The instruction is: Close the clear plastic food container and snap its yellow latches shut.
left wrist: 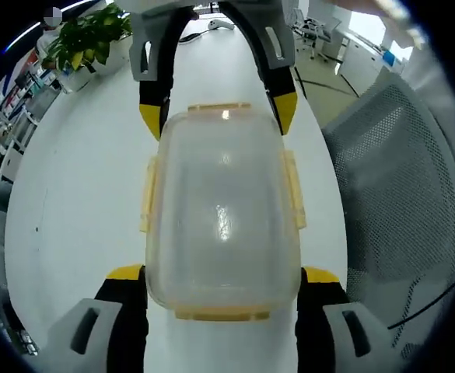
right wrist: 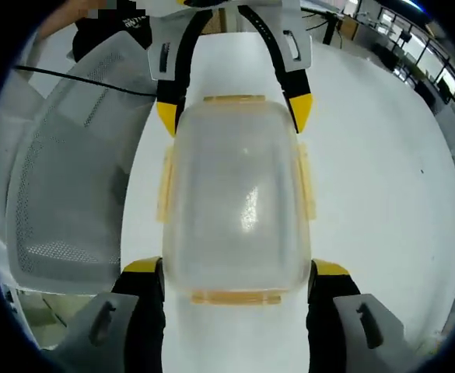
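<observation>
On the white surface [left wrist: 79, 202], left gripper view: the clear container [left wrist: 222, 214] lies lidded between both sets of tongs, the left tongs [left wrist: 222, 273] spread wide around its near end without clamping. Yellow latches [left wrist: 292, 190] look splayed, so snapping comes next. A plant [left wrist: 87, 39] and mesh chair [left wrist: 398, 194] stand aside.

Right gripper view: the right tongs [right wrist: 236, 269] likewise straddle the container, open.

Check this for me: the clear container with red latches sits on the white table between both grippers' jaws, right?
Not quite. The latches are yellow, not red, as the left gripper view shows. The rest holds: the clear container sits on the white table, with the left gripper and right gripper straddling opposite ends.
</observation>
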